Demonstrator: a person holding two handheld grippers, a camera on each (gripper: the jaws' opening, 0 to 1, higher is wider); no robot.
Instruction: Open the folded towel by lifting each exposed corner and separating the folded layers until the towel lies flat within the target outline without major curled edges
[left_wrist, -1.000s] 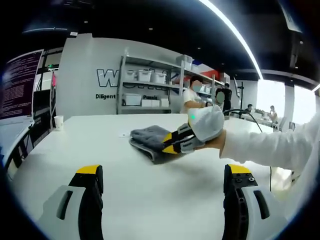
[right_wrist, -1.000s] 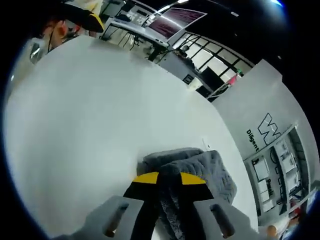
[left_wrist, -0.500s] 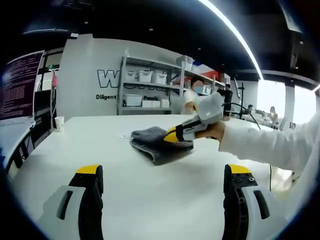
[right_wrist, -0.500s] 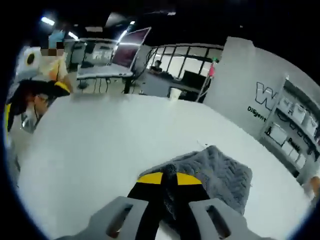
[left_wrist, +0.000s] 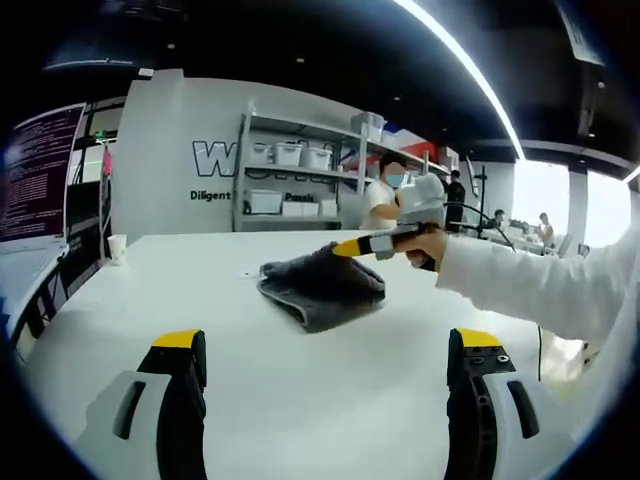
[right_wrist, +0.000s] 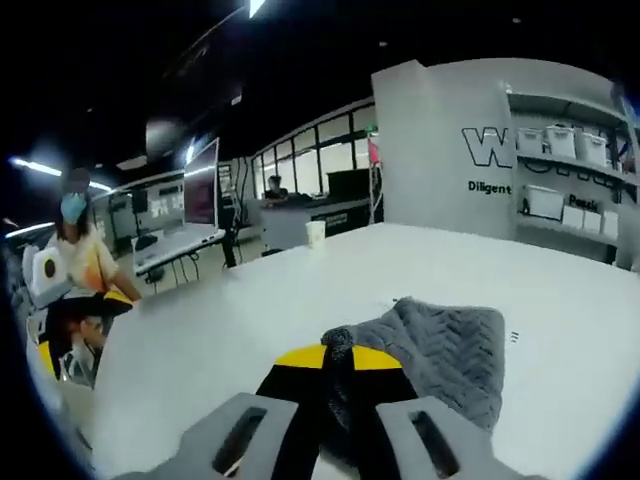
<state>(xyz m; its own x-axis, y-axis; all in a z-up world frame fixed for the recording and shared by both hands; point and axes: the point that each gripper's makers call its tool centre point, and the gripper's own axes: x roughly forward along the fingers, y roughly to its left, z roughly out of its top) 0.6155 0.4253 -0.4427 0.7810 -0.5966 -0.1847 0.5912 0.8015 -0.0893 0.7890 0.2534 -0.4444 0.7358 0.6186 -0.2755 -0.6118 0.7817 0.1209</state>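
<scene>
Clamped on a corner of the gray towel (right_wrist: 440, 355), the right gripper (right_wrist: 338, 362) has its yellow-tipped jaws pressed together with a fold of cloth pinched between them; seen from the left gripper view, this right gripper (left_wrist: 385, 243) holds that corner raised above the rest of the pile. Taking the towel as the landmark, the white table (left_wrist: 300, 400) spreads beneath it on every side, and the towel (left_wrist: 320, 285) lies folded out toward the table's middle, well ahead of the left gripper (left_wrist: 325, 400), whose jaws stand wide apart on nothing. Behind the towel rises a shelf unit (left_wrist: 300, 180) with bins against a lettered wall; far off to its left a paper cup (left_wrist: 118, 246) stands near the table edge.

The towel looks thick, soft and limp, with a ribbed weave that should grip well and will not break. It will likely sag and drag its lower layers rather than peel cleanly, so a hold at the very corner of a single layer seems best, with the free gripper pinning the layers beneath.
</scene>
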